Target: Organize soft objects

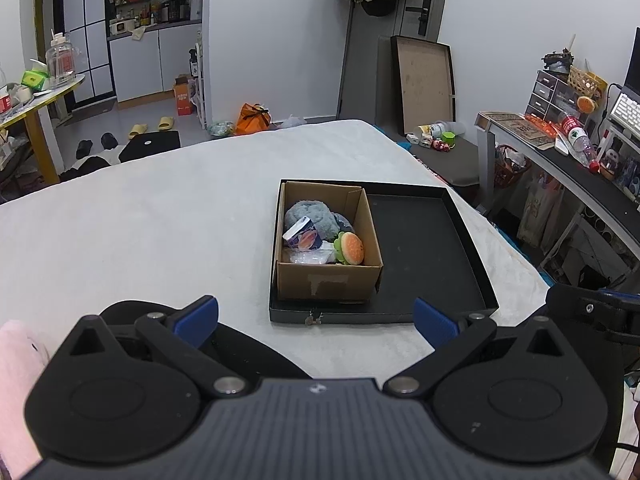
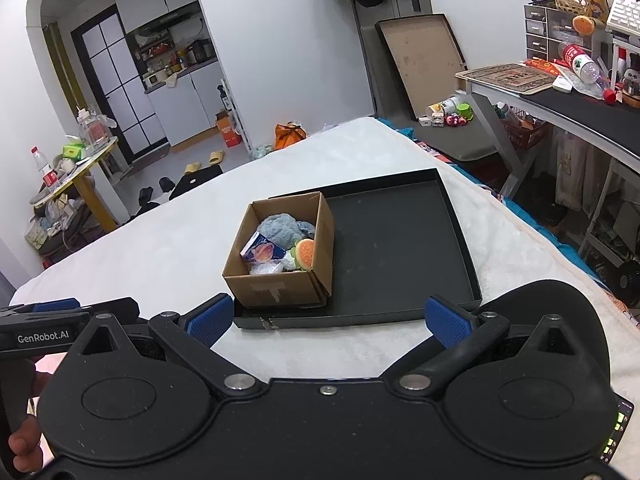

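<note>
Left wrist view: your left claw (image 1: 316,322) is spread wide, empty, above the bed (image 1: 140,216). The cardboard box (image 1: 328,276) with the soft toys (image 1: 312,220) sits ahead in the black tray (image 1: 476,272).

Right wrist view: your right claw (image 2: 328,320) is likewise released, just short of the tray.

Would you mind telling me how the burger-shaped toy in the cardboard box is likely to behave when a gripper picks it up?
The burger toy looks puffy and rounded, so it probably squashes between the fingers rather than resisting. It seems light for its size. Leaning on edge against the wall of the cardboard box, beside the grey plush, it may topple or roll if only nudged.
</note>
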Demonstrator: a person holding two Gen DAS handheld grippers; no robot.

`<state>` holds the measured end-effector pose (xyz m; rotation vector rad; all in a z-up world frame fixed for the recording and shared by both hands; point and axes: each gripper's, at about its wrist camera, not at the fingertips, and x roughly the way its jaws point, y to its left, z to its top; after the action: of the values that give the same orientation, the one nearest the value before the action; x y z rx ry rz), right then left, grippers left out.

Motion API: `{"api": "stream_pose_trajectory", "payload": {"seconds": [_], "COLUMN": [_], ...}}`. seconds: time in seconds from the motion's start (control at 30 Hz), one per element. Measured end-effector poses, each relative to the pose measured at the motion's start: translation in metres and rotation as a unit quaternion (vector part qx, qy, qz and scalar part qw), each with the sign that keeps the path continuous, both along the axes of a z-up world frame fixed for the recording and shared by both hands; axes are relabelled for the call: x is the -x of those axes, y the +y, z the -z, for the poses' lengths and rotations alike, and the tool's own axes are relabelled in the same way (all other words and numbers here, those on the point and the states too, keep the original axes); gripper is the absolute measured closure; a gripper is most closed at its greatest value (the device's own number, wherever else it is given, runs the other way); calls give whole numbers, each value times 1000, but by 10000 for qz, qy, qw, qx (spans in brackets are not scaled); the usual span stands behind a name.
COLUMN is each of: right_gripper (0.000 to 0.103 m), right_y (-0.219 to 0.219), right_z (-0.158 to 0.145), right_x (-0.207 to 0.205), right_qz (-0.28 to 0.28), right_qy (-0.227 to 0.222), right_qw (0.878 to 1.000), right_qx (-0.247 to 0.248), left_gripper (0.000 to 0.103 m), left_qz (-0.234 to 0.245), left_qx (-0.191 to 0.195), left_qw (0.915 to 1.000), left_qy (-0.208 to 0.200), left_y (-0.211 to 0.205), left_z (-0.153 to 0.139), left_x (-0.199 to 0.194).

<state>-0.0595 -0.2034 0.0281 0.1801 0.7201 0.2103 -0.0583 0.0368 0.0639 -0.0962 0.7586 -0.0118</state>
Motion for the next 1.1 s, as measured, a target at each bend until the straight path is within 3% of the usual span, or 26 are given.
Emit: {"api": "stream_pose_trajectory", "payload": {"seconds": [1.1], "right_gripper": [0], "right_y": [5], "right_z": [-2], "right_x": [-2], "right_qz": [-150], "right_qy": [68], "right_qw": [9998], "right_qx": [73], "left_gripper": [0], "left_qz": [-12], "left_qx": [75], "left_qw": [10000], "left_qy": [-11], "left_y": [3], "left_z": [-2], "left_x": [0]}}
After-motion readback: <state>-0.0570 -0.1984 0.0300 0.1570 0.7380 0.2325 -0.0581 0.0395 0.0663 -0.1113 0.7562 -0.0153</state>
